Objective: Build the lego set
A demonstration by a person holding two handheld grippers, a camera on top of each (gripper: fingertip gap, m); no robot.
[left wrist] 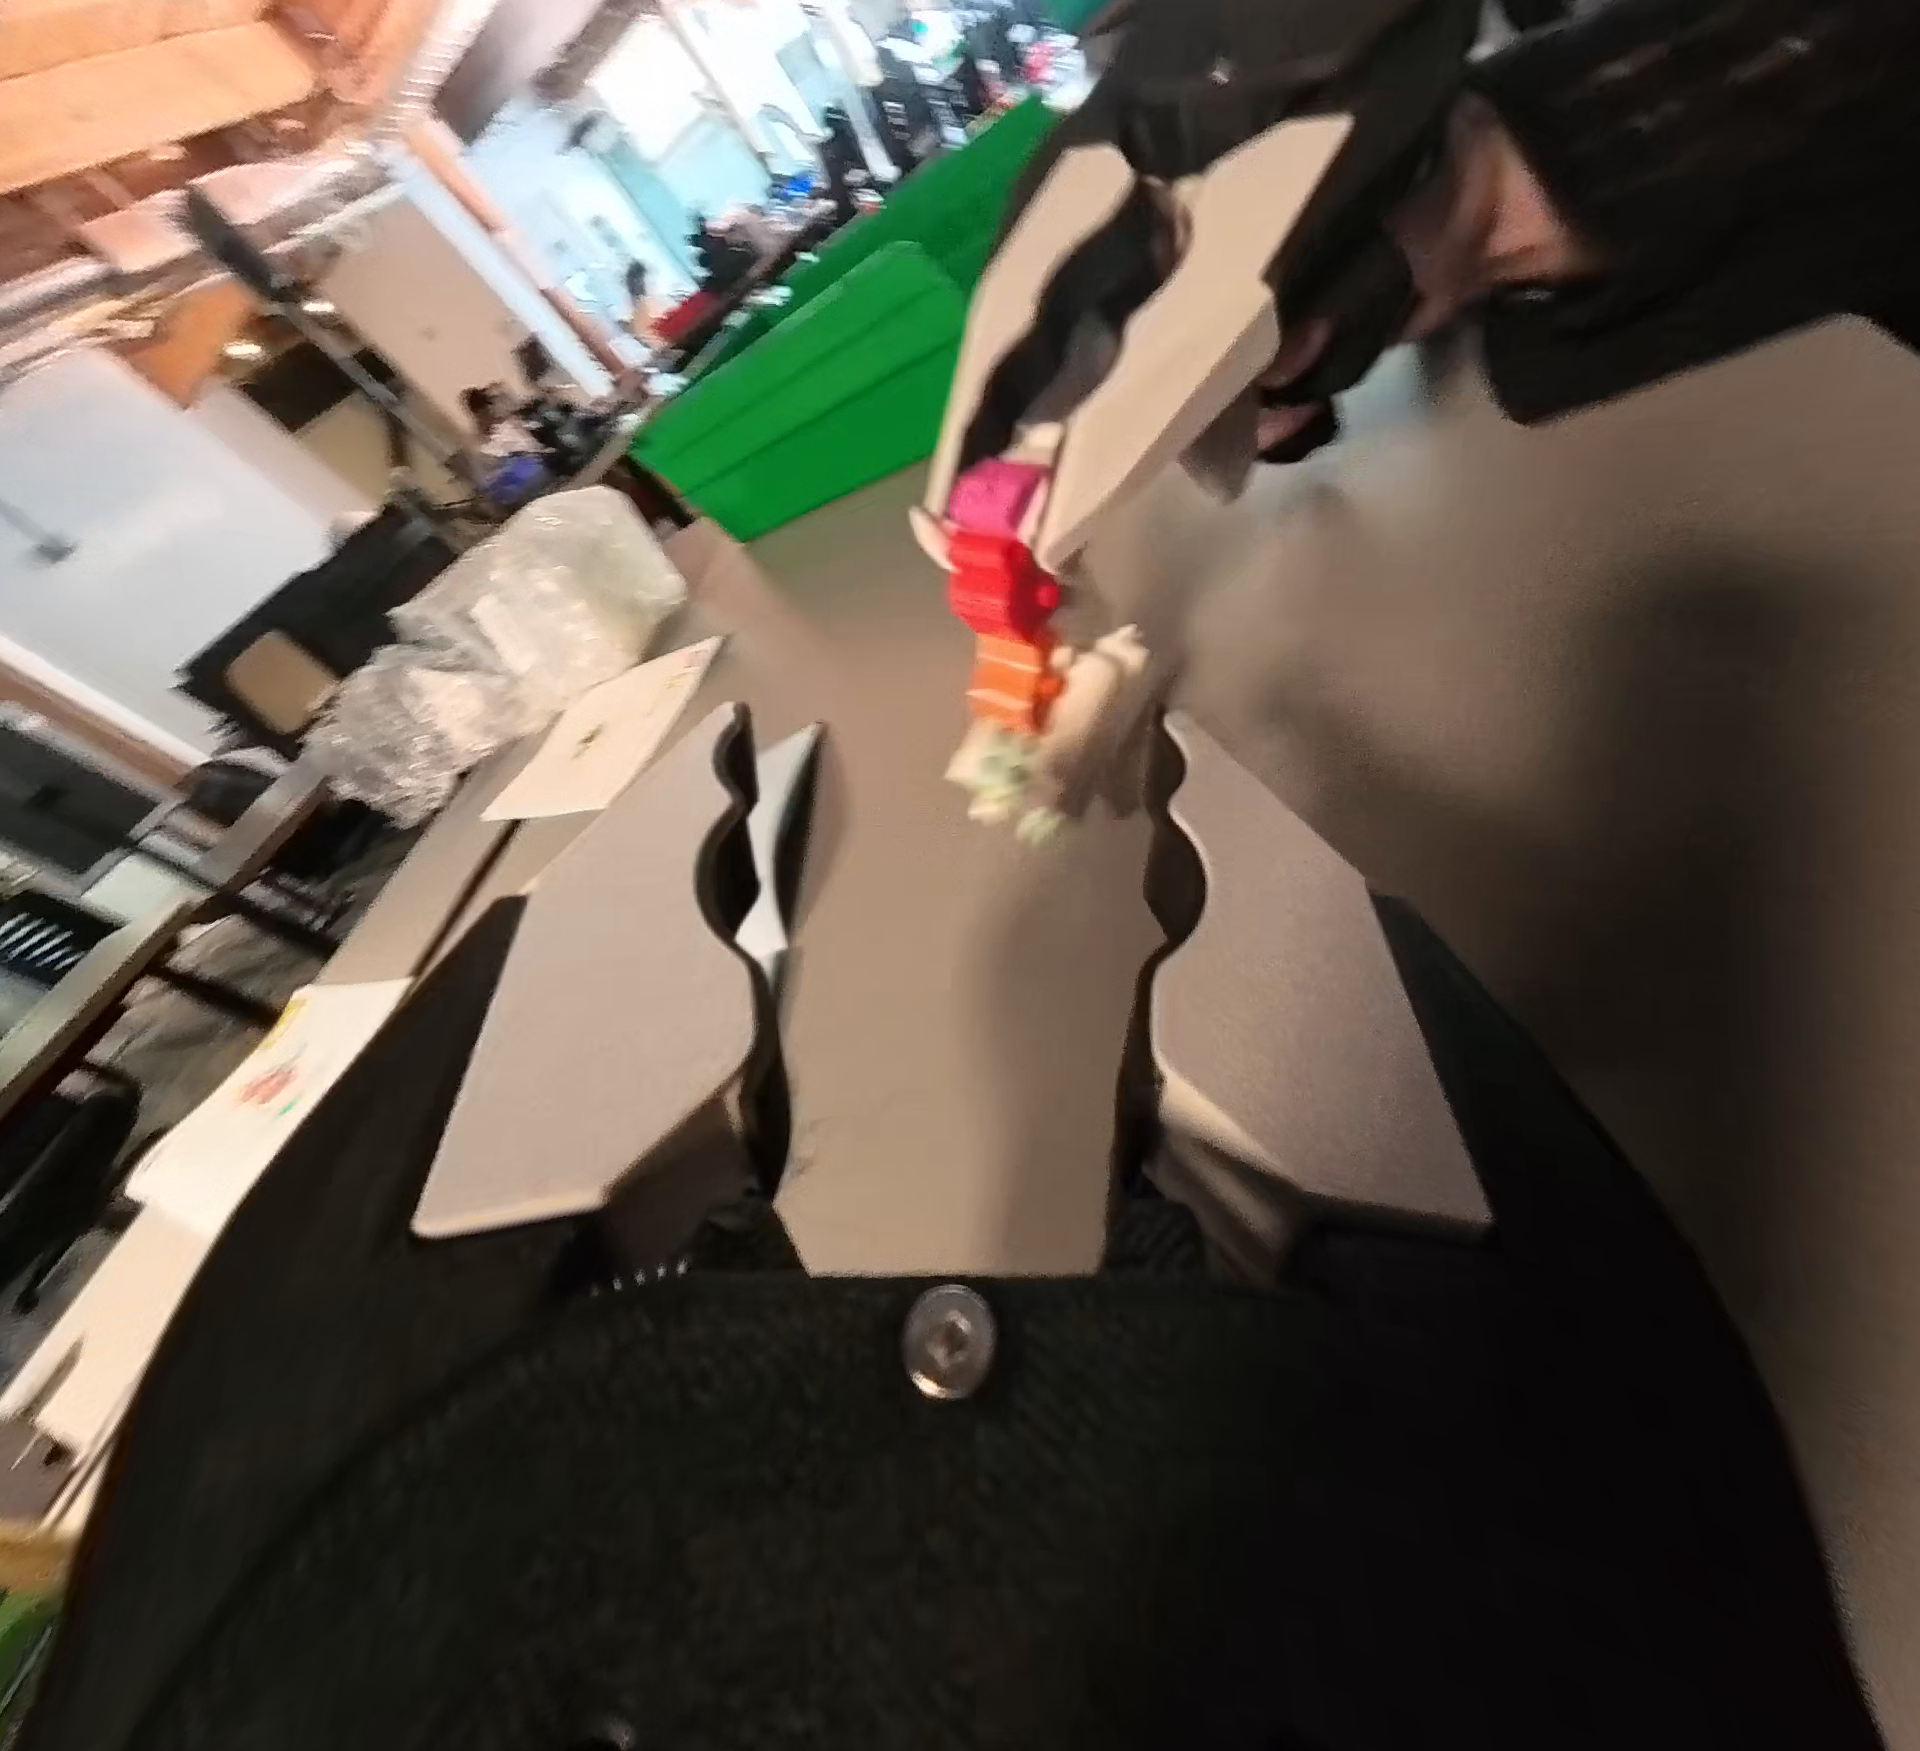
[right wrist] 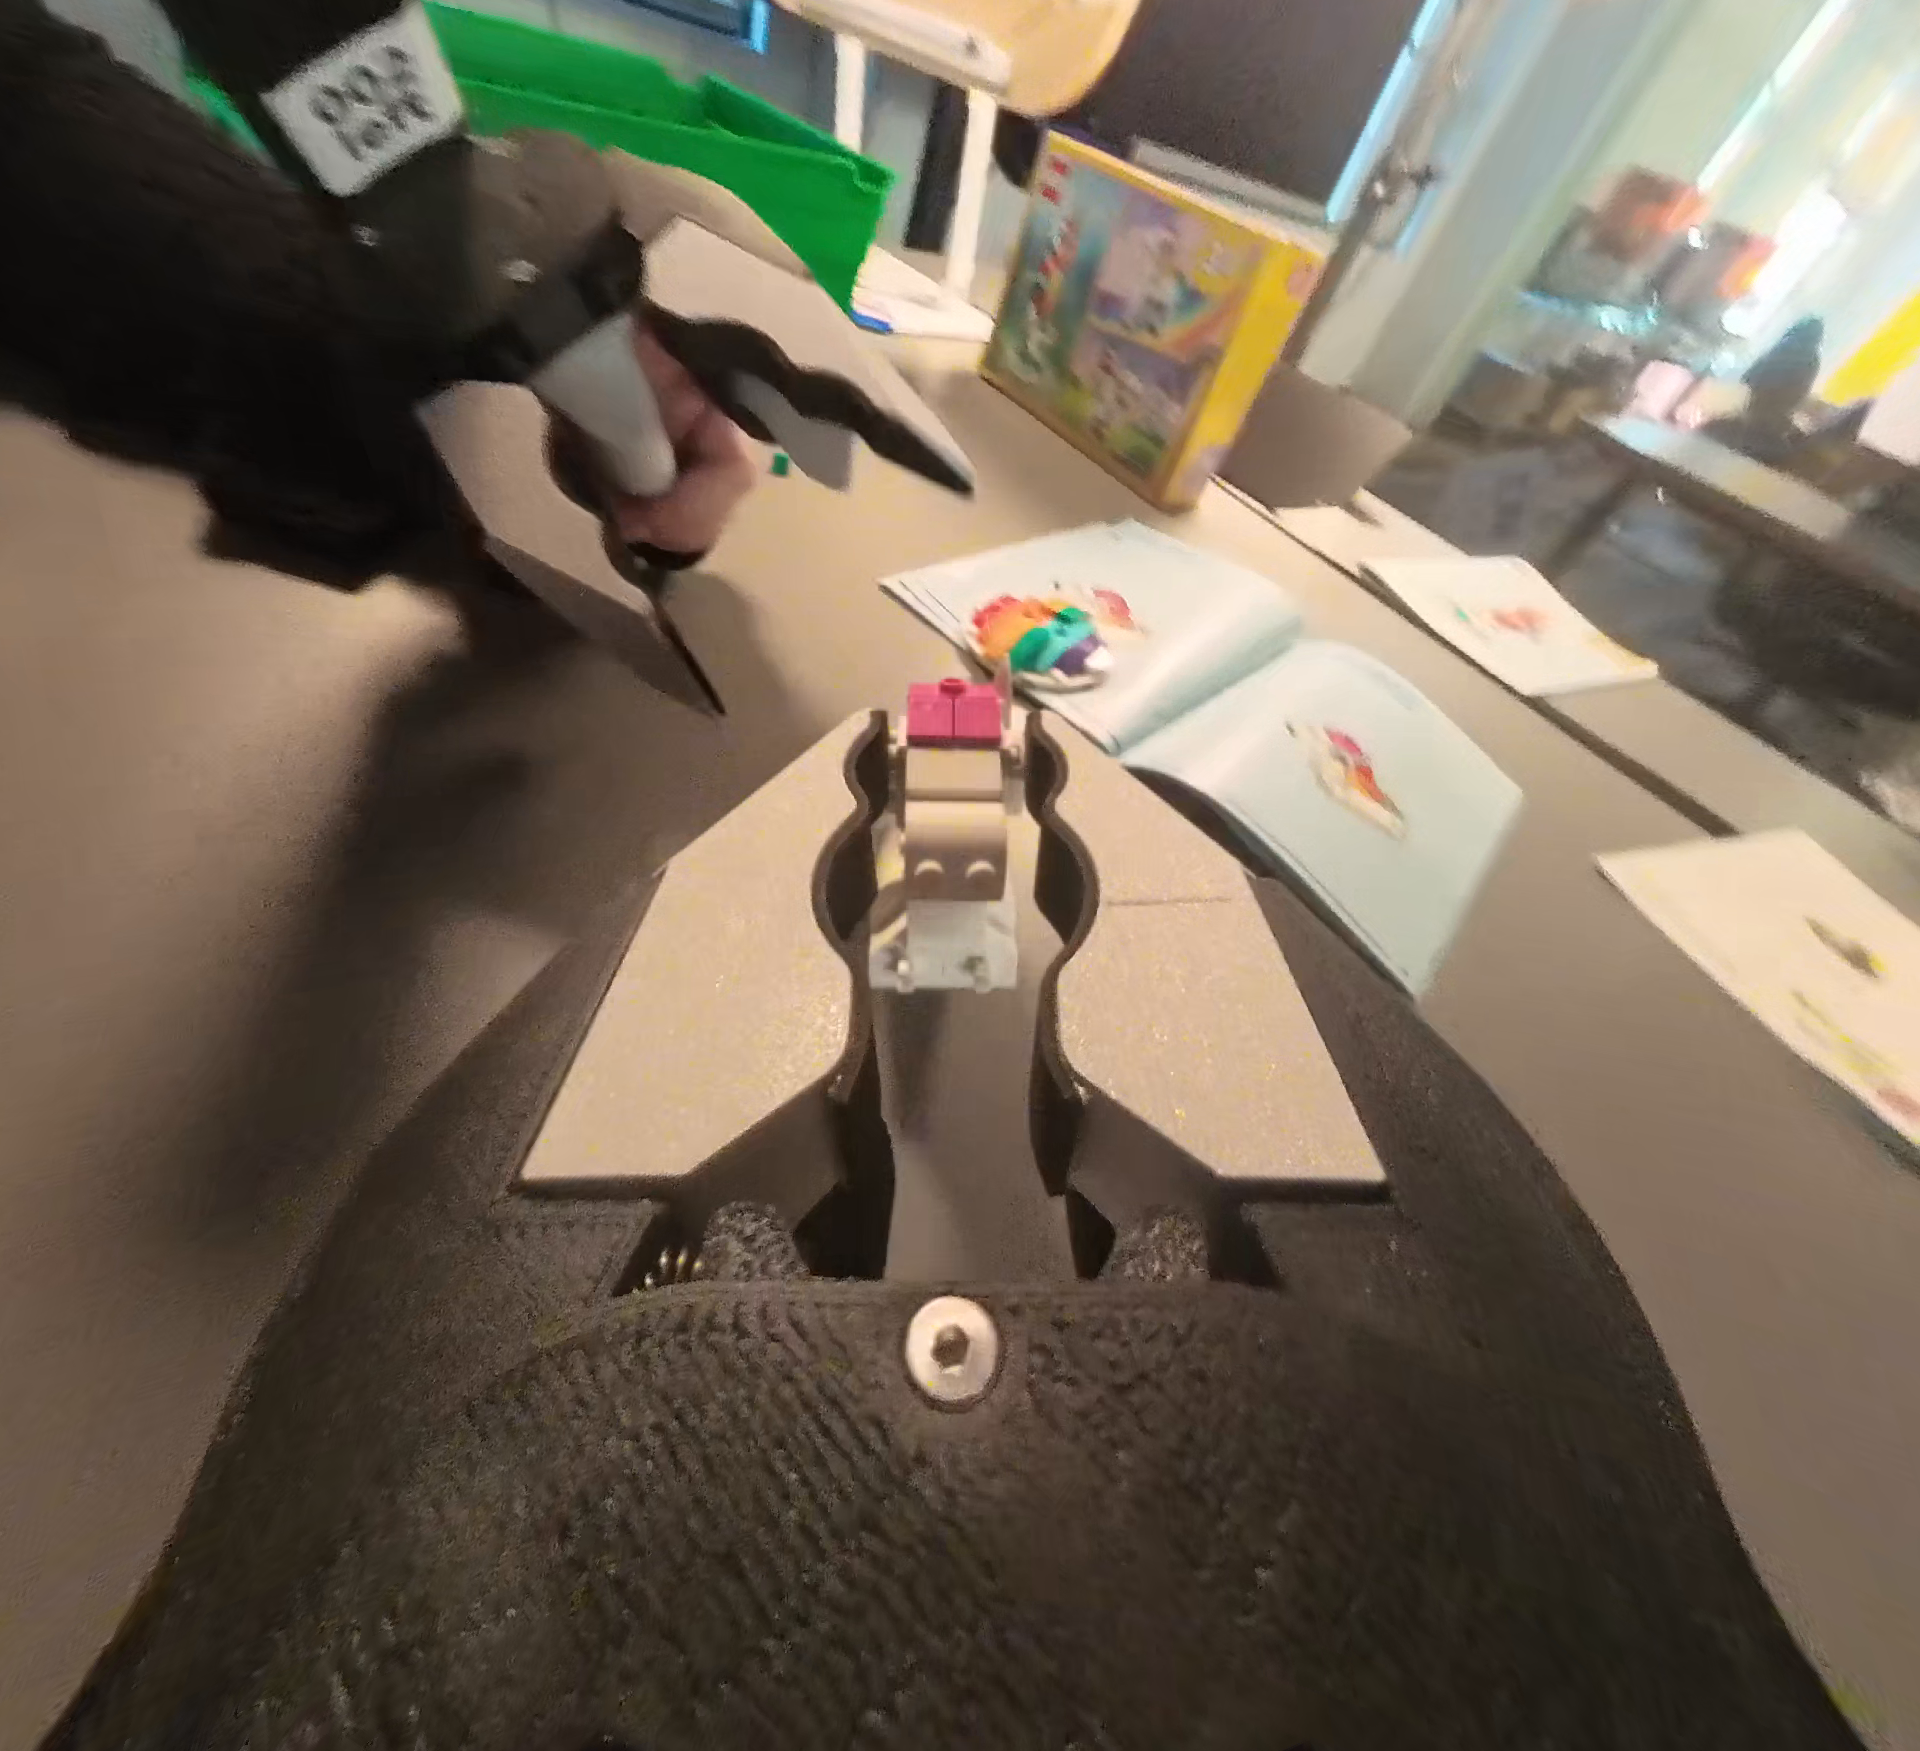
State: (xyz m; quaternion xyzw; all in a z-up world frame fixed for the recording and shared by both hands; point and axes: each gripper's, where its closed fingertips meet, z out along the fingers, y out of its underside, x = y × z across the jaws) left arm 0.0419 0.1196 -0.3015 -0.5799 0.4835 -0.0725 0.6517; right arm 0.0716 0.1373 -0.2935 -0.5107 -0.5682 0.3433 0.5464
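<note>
My right gripper (right wrist: 956, 727) is shut on a small lego model (right wrist: 951, 828) with a white and grey body and a magenta top, held above the grey table (right wrist: 312, 818). In the left wrist view the same model (left wrist: 1003, 600) hangs from the right gripper (left wrist: 992, 540), showing magenta, red and orange layers with white and pale green parts at the bottom. My left gripper (left wrist: 956, 740) is open and empty, just below and in front of the model. It also shows in the right wrist view (right wrist: 842, 595), open, to the upper left of the model.
An open pale-blue instruction booklet (right wrist: 1299, 745) lies right of the model with a multi-coloured lego cluster (right wrist: 1044, 636) on it. A yellow lego box (right wrist: 1143, 330), green bins (right wrist: 665, 132), loose sheets (right wrist: 1787, 963) and plastic bags (left wrist: 520, 621) stand around the table.
</note>
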